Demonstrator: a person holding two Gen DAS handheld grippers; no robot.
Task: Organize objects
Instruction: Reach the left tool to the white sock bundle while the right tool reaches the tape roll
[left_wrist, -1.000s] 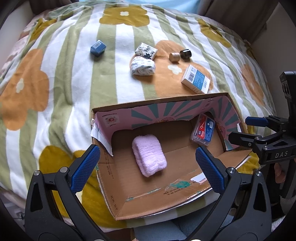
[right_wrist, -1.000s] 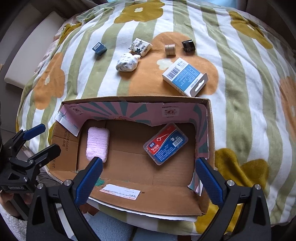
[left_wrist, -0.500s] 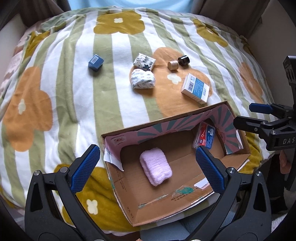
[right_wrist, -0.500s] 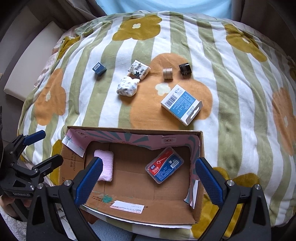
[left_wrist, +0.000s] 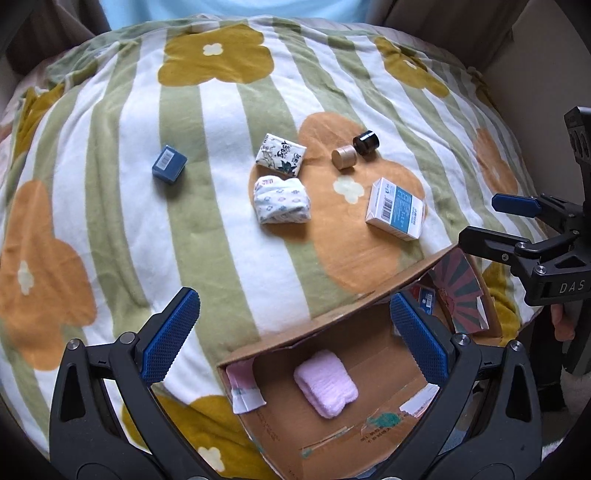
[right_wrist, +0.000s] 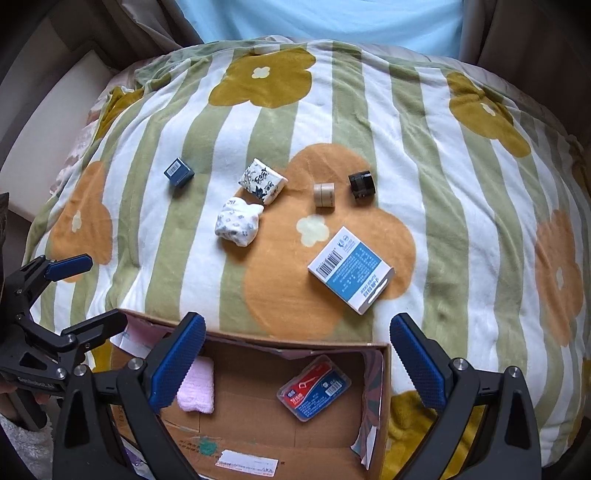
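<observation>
On the striped flower blanket, from left to right in the middle of the frame, lie a small blue box, two patterned cloth bundles, a tan cylinder, a black cap and a white-blue carton with a barcode. Nothing covers them. At the bottom, the cardboard box holds a pink towel and a red-blue plastic case; its writing is too small to read. The left gripper and right gripper are both spread wide and empty.
</observation>
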